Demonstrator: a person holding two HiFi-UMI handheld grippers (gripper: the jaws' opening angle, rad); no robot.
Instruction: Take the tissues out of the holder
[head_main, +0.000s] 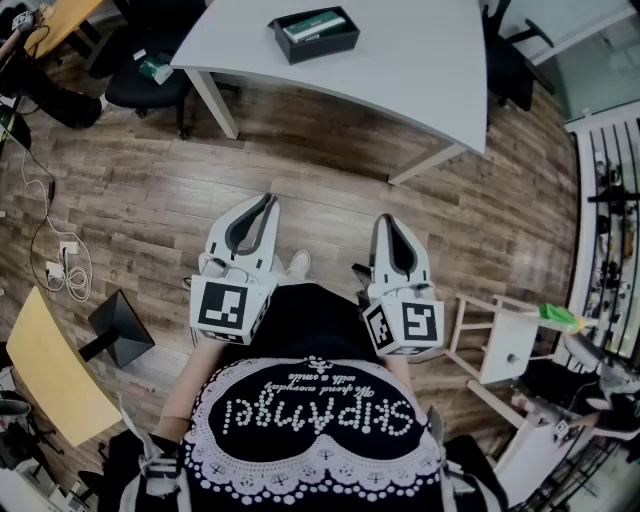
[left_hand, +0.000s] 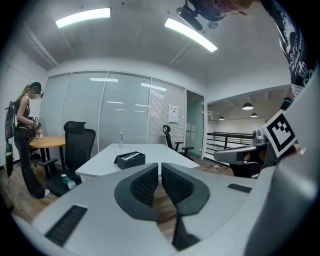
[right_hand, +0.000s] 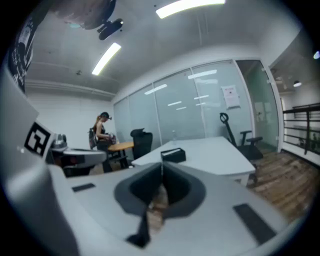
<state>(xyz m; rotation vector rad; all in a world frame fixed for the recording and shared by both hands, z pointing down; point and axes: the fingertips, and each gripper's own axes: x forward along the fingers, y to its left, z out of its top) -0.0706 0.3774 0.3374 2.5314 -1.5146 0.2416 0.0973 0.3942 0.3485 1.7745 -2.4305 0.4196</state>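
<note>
Grippers held side by side at waist level, both aimed across the wooden floor toward a white table. Left gripper is clenched, its ribbed pads meeting at the tips with nothing between them, as the left gripper view confirms. Right gripper is likewise clenched on nothing, jaws together at the tip. The black holder stands on the table near its far edge, well apart from both grippers, and is visible beyond the jaws in each gripper view. The tissues lie inside the holder as a green-and-white pack. A second person stands at a wooden desk beside a black office chair.
</note>
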